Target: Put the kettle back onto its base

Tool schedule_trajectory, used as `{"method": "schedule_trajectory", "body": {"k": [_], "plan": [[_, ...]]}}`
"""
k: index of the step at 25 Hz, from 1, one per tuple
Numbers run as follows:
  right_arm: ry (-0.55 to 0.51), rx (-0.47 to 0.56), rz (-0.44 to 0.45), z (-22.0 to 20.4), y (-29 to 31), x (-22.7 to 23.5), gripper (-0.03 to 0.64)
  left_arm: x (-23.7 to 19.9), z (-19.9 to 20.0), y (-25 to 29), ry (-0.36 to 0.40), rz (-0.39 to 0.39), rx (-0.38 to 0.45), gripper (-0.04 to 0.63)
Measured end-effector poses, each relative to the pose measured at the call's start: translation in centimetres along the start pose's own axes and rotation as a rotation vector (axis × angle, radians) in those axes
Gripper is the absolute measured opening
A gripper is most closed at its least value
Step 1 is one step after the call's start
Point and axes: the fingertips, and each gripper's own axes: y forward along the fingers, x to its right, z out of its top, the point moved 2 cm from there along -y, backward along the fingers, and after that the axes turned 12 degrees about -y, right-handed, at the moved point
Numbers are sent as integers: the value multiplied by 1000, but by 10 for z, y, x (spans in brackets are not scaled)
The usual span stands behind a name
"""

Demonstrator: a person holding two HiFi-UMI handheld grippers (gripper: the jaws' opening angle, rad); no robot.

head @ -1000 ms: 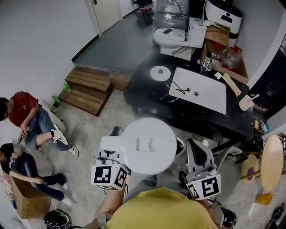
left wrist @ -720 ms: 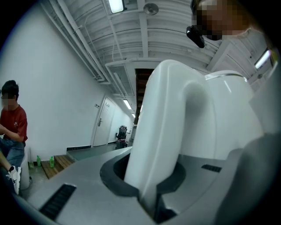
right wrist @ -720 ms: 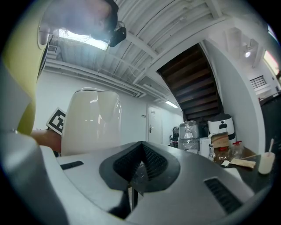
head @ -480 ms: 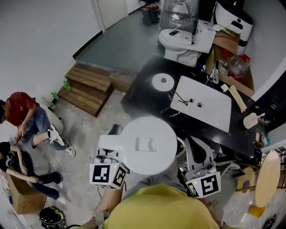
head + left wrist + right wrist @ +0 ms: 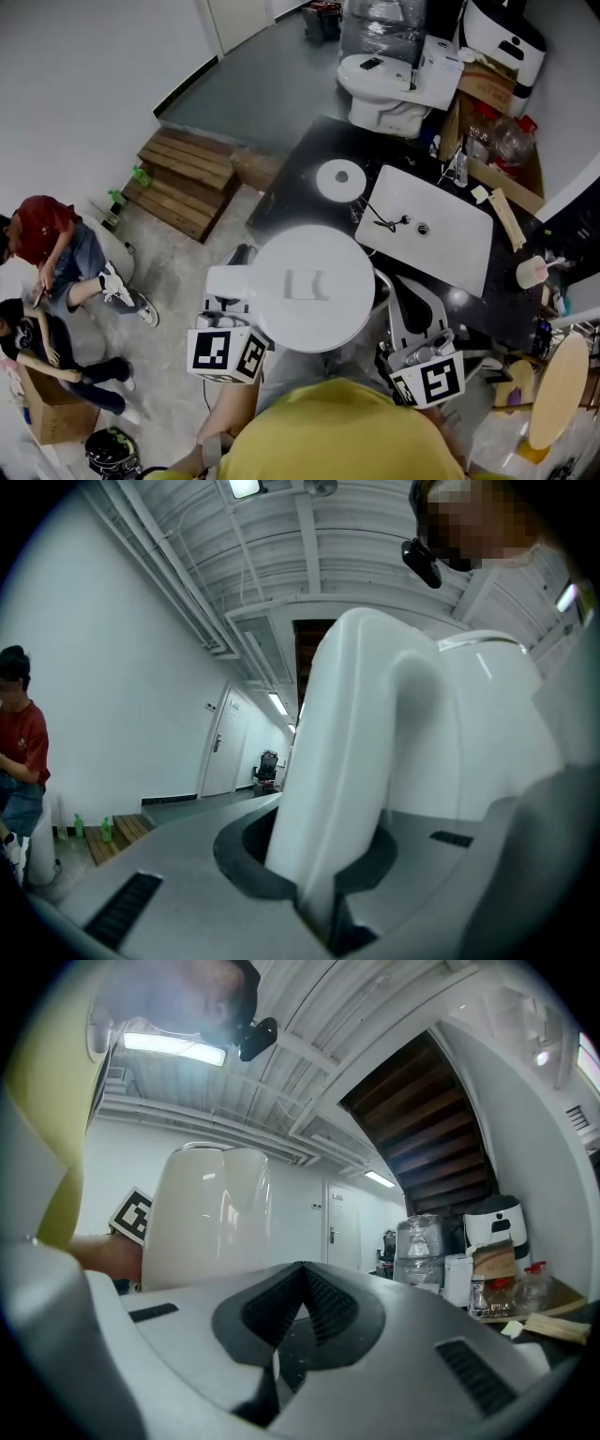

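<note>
The white kettle (image 5: pixel 302 286) hangs in front of me, seen from above by its round lid. My left gripper (image 5: pixel 234 298) is shut on its handle (image 5: pixel 349 761), which fills the left gripper view between the jaws. The round white base (image 5: pixel 340 179) lies on the black table (image 5: pixel 300 159), ahead of the kettle and apart from it. To the right of the kettle my right gripper (image 5: pixel 409 292) holds nothing, its jaws closed. In the right gripper view (image 5: pixel 289 1333) the kettle body (image 5: pixel 206 1215) stands at the left.
A white sink board (image 5: pixel 427 225) with a small cable on it lies on the table right of the base. A white appliance (image 5: pixel 394 84) and boxes stand behind. A wooden pallet (image 5: pixel 187 178) and seated people (image 5: pixel 56 253) are at the left. A round stool (image 5: pixel 553 389) is at the right.
Both grippers and the kettle have moved forward towards the black table; the table and base now sit nearer in the head view. The left grip on the handle is unchanged.
</note>
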Motion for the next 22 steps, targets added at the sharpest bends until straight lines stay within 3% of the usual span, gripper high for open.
{"method": "schedule_trajectory", "body": {"k": [22], "plan": [[-19,-15,-162,-25,138,52,5,-48,8,185,13,-172,-51,41]]}}
